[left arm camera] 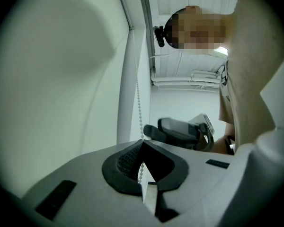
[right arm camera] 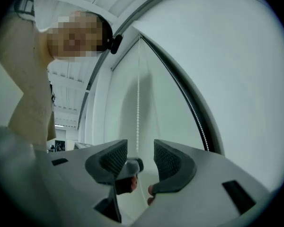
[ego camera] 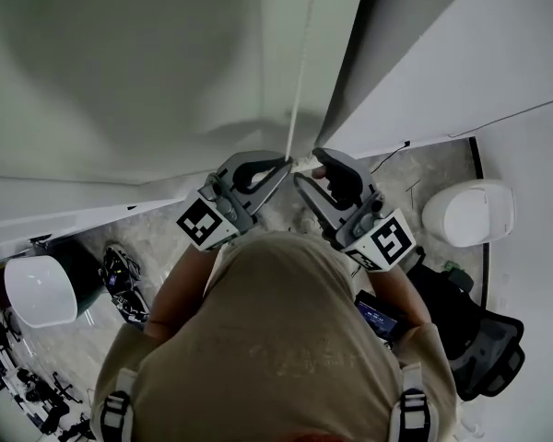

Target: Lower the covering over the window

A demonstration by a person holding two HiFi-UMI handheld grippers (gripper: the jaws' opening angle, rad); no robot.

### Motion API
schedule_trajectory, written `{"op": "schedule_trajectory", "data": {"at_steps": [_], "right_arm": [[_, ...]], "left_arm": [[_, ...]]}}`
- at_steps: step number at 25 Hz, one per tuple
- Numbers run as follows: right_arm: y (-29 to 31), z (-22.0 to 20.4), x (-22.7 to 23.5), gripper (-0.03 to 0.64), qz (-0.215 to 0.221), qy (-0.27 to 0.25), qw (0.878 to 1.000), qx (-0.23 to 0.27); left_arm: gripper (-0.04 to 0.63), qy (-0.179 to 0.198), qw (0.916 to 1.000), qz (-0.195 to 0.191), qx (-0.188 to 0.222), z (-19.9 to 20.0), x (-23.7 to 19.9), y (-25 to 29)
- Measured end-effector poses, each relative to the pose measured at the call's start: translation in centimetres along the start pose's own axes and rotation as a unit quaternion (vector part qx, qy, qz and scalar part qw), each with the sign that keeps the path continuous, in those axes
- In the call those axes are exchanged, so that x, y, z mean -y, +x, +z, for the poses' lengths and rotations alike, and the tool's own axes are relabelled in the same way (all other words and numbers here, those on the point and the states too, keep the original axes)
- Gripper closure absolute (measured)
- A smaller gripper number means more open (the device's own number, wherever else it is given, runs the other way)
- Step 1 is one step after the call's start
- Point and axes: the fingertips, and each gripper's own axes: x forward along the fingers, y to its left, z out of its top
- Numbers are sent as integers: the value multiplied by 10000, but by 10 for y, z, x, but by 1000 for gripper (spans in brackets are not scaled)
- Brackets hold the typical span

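At centre frame, left tool (left arm camera: pixel 142 140) pinches the bead chain (left arm camera: pixel 138 103); right tool (right arm camera: pixel 140 151) spread, chain between its jaws, apart from both.

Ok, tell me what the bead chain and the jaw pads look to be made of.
The bead chain: a row of small, round white beads; probably plastic, though painted metal can't be ruled out, and the finish is too small to judge. The jaw pads: black, matte, with a fine grid texture on the faces; likely rubber or soft plastic.
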Motion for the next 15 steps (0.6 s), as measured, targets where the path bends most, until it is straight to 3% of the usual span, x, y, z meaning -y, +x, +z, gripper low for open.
{"op": "schedule_trajectory", "data": {"at_steps": [2,5,9,10,11,13,15], "right_arm": [[-1,10,-4,449,37,-262,9996,-48],[2,12,-7,593,-63,-488,9987,-137],[0,0,-5,604,-105,-498,9984,-264],[-2,-9,-2,604,-101,-426,9984,-348],[-2,-22,-2,606,-83,-338,9981,-505],[-1,-49,-6,604,-32,-146,9965,-825],[5,-54,-13,604,22,-103,9960,-886]], "left_arm": [[580,-87,9997,-202,-126,-14,23,12],[580,-258,9992,-278,-136,-23,37,17],[566,-581,9975,-354,191,-13,33,-2],[423,-683,9963,-374,367,-5,27,-9],[377,-720,9951,-374,558,7,21,-15],[379,-560,9952,-392,705,34,13,-15],[390,-226,9976,-428,503,53,14,0]]}}
